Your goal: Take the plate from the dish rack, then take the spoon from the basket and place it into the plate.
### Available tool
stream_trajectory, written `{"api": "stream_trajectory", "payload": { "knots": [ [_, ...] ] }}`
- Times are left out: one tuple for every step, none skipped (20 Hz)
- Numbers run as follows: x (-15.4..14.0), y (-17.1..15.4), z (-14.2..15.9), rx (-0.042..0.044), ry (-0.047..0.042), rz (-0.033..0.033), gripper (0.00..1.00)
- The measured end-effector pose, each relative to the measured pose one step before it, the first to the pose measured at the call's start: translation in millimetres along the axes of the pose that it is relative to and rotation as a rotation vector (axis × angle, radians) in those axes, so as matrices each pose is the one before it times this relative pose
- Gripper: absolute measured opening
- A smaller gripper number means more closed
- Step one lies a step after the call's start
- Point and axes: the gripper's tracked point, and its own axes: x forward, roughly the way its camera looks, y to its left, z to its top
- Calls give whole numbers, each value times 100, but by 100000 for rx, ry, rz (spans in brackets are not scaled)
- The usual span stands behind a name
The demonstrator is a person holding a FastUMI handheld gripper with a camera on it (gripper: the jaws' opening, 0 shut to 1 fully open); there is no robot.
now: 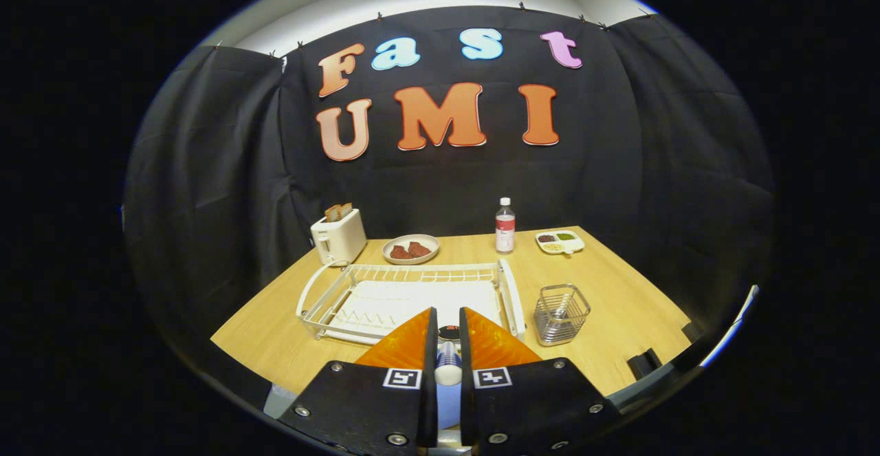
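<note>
Fingers of the gripper (448,313) sit nearly together, pinching an edge-on blue-and-white thing, seemingly the plate (448,363), near of the rack (405,298); spoon (558,308) stands in the basket (562,315) right; set the plate flat on bare table (619,291), release gently.

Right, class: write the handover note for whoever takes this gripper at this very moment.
Gripper: fingers nearly together, pressing on a thin blue-and-white thing between them. It looks like the plate seen edge-on, though that is not certain.
Dish rack: just beyond the fingers, with no plate standing in it.
Spoon: upright in the wire basket, which stands beside the rack on the table.
Done: the plate seems to be out of the rack.
Left: set the plate on the table, take the spoon from the basket, and lay it in the plate.
</note>
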Motion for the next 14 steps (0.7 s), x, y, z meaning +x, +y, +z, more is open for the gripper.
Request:
{"api": "stream_trajectory", "payload": {
  "knots": [
    [152, 869, -755, -721, 912, 1858, 13],
    [169, 845, -756, -893, 898, 1718, 13],
    [168, 718, -685, -682, 647, 1717, 13],
    [468, 709, -659, -489, 854, 1824, 13],
    [523, 549, -775, -356, 1138, 1536, 13],
    [536, 424, -747, -640, 1086, 1271, 13],
    [453, 353, -731, -1012, 1129, 1259, 13],
    [539, 281, -571, -1123, 517, 1471, 13],
    [369, 210, -570, -956, 338, 929, 13],
    [581, 227, -571, -1030, 189, 1006, 13],
    [488, 111, -615, -1400, 759, 526, 13],
    [403, -82, -864, -1499, 1366, 237, 13],
    [253, -198, -807, -936, 1458, -110, 13],
    [409, -106, -943, 45, 1938, 381, 13]
  ]
}}
